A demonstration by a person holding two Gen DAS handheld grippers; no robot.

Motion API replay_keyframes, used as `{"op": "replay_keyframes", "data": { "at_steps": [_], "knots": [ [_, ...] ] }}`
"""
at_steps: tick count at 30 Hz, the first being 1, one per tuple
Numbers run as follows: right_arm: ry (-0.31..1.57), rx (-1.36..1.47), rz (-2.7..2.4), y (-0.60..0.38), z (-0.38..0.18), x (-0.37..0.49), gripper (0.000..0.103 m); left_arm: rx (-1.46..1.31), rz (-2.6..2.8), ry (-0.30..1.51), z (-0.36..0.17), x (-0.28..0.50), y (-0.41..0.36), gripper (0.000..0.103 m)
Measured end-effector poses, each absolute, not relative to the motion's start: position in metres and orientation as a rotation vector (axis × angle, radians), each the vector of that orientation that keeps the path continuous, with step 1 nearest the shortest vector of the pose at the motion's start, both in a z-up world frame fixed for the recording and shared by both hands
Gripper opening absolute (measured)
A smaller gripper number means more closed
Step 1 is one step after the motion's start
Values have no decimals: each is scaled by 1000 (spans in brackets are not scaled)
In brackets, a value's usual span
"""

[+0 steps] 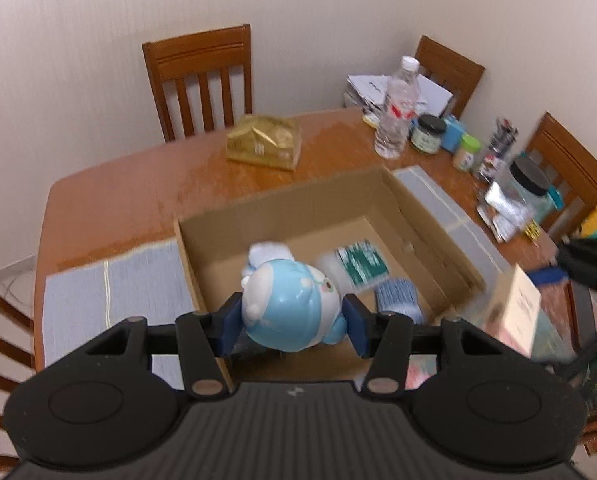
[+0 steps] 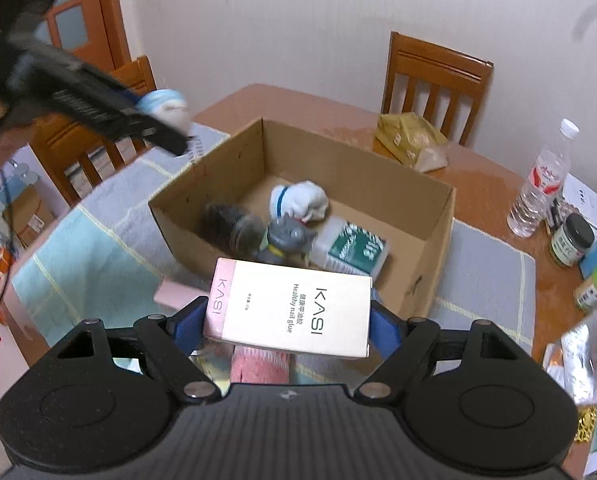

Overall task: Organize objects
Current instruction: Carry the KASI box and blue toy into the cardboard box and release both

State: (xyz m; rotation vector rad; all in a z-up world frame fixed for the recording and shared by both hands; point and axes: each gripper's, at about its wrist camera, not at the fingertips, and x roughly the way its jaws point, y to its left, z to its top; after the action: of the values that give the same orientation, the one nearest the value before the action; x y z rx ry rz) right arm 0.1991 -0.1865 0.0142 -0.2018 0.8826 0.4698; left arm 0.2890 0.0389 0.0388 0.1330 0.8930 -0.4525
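Two grippers are loaded, and both hang above one open cardboard box (image 2: 418,216) that stands on a grey placemat (image 2: 494,264) on the wooden table (image 1: 146,188).

Box: open top, contents already lying on its floor. They include a white figurine (image 2: 302,200), a grey figurine (image 2: 286,240), a green-labelled packet (image 2: 354,250) and a blue-and-white knitted item (image 1: 398,300). Free floor shows toward the far wall.

Right gripper (image 2: 286,326): fingers (image 2: 188,326) pinch a pink-and-white carton (image 2: 294,308) printed KASI across its width. The carton's long axis runs crosswise, from one finger to the other, roughly parallel to the box's near wall. The carton overlaps the near rim in this view, and the opening lies ahead of and below the fingers.

Left gripper (image 1: 290,326): fingers (image 1: 356,330) are pressed against both sides of a blue-and-white round toy (image 1: 294,304), which is held clear of the box floor. In the left wrist view the toy sits over the near left part of the opening. In the right wrist view it appears beyond the box's left wall, so its exact position over the rim cannot be confirmed.

Judgement: the toy is the nearer load to a drop, since it already reads as above the interior from its own camera. The carton needs to go forward before lowering, and kept crosswise it should fit between the side walls.

Risk: both loads may land on the figurines below.
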Motion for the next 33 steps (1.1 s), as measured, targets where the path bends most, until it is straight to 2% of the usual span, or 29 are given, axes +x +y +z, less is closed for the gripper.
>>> {"op": "replay_keyframes", "data": {
  "at_steps": [1, 2, 3, 5, 19, 20, 21, 27, 33],
  "knots": [
    [881, -201, 471, -186, 14, 202, 86, 131, -443, 885, 38, 296, 37, 53],
    [879, -201, 472, -186, 14, 205, 86, 130, -430, 872, 37, 303, 36, 58],
    [878, -202, 472, -186, 14, 208, 86, 132, -412, 863, 36, 309, 34, 75],
    [882, -201, 472, -187, 12, 216, 86, 129, -346, 846, 32, 321, 34, 95],
    [881, -232, 476, -176, 10, 272, 86, 92, -261, 880, 24, 314, 53, 96],
    [871, -229, 469, -174, 12, 276, 92, 92, -253, 877, 24, 312, 54, 96],
    [865, -227, 460, -173, 12, 279, 102, 91, -242, 870, 23, 308, 54, 98],
    [817, -237, 443, -170, 2, 267, 103, 59, -198, 891, 1, 277, 61, 98],
    [848, -228, 407, -176, -10, 244, 103, 29, -191, 888, -11, 251, 62, 99]
  ]
}}
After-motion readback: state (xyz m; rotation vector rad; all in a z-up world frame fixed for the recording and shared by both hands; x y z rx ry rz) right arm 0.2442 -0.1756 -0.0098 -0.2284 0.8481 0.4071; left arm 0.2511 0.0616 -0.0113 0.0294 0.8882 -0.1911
